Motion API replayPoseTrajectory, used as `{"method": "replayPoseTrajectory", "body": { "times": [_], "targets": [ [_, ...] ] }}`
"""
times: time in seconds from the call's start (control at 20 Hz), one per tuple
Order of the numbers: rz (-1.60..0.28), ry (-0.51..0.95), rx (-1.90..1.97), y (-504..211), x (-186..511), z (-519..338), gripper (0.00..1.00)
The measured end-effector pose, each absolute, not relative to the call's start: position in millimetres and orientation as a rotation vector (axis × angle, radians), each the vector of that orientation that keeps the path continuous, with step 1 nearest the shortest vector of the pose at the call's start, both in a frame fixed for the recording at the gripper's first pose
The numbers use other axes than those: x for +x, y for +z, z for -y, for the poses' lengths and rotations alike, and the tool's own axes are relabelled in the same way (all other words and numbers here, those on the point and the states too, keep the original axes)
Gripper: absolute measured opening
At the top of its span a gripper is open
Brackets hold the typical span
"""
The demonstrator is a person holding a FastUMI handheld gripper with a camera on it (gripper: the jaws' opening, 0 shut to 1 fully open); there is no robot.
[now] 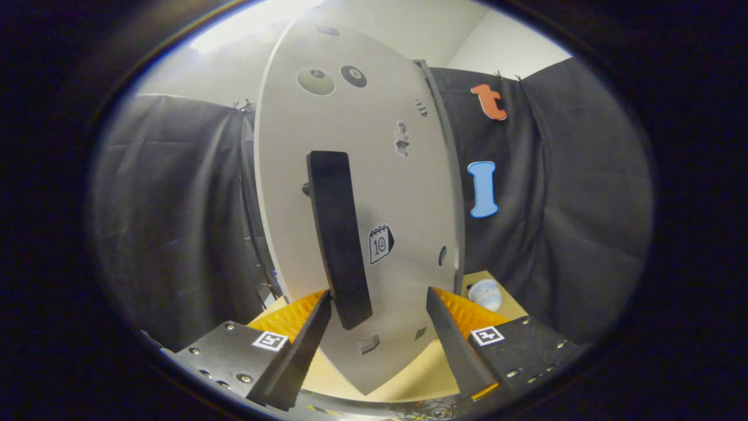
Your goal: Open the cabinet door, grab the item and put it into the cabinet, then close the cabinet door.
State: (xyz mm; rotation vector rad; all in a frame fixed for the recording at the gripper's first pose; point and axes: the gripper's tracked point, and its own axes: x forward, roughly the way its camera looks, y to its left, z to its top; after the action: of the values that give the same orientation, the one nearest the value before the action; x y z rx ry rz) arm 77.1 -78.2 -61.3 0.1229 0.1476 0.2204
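The white cabinet door (380, 193) stands straight ahead, very close, with small stickers on it. Its long black handle (339, 234) runs upright, and its lower end sits between my fingers, nearer the left one. My gripper (378, 301) is open; the left fingertip (318, 318) is close to or touching the handle, the right fingertip (438, 316) stands clear of it. A small white rounded item (486, 293) lies on the wooden tabletop (409, 374) beyond the right finger, beside the door's edge.
Black cloth walls hang to the left and right of the cabinet. The tabletop runs under the door and around both fingers. A dark edge of the cabinet body (444, 152) shows along the door's right side.
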Motion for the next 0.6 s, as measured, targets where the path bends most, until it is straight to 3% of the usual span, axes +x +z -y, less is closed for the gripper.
{"method": "replayPoseTrajectory", "body": {
  "times": [0.6],
  "targets": [
    [-0.130,0.350,0.050,-61.1,174.3,-36.8,1.00]
  ]
}}
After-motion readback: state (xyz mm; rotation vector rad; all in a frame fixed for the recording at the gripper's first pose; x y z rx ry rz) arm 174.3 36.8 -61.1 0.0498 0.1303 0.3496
